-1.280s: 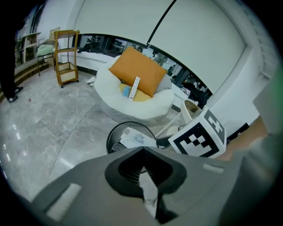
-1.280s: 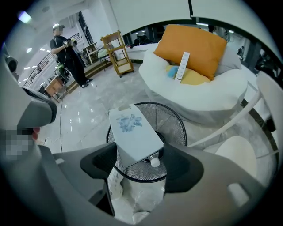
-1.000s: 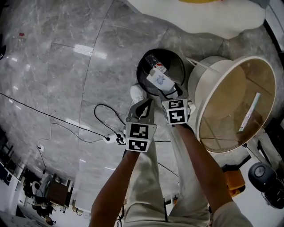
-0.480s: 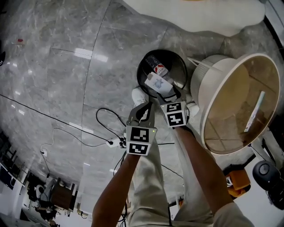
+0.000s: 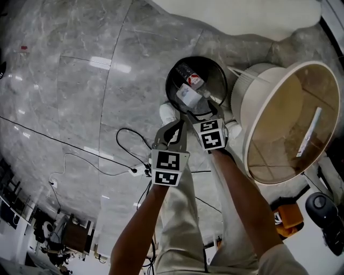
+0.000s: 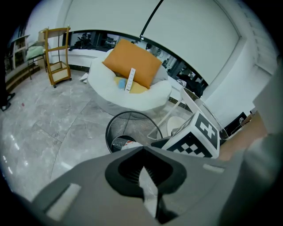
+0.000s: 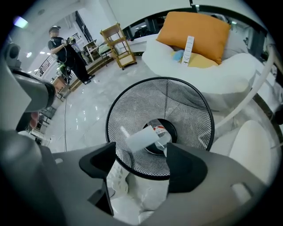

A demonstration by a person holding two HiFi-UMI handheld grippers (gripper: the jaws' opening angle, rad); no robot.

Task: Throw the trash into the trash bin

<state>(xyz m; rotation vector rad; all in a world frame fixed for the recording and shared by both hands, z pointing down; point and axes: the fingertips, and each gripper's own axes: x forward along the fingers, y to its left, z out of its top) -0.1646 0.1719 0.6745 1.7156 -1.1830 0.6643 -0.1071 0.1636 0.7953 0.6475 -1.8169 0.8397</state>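
Observation:
The black mesh trash bin (image 5: 171,80) stands on the grey marble floor just ahead of both grippers. A bottle with a red label (image 5: 192,79) lies at its bottom. A white piece of trash (image 7: 140,137) hangs loose over the bin mouth, touching neither jaw. My right gripper (image 7: 143,161) is open above the bin's near rim (image 7: 132,99); in the head view the right gripper (image 5: 203,114) sits at that rim. My left gripper (image 6: 149,196) is shut on a thin white scrap (image 6: 147,185), held a little short of the bin (image 6: 116,128).
A cream round table with a wooden top (image 5: 279,123) stands close to the right of the bin. A white beanbag (image 5: 242,16) with an orange cushion (image 6: 132,66) lies beyond it. Cables (image 5: 126,145) trail over the floor at left. My white shoe (image 5: 166,113) touches the bin's base.
The right gripper has let go of the white piece, which has dropped from between its jaws toward the bin. The left gripper has barely moved.

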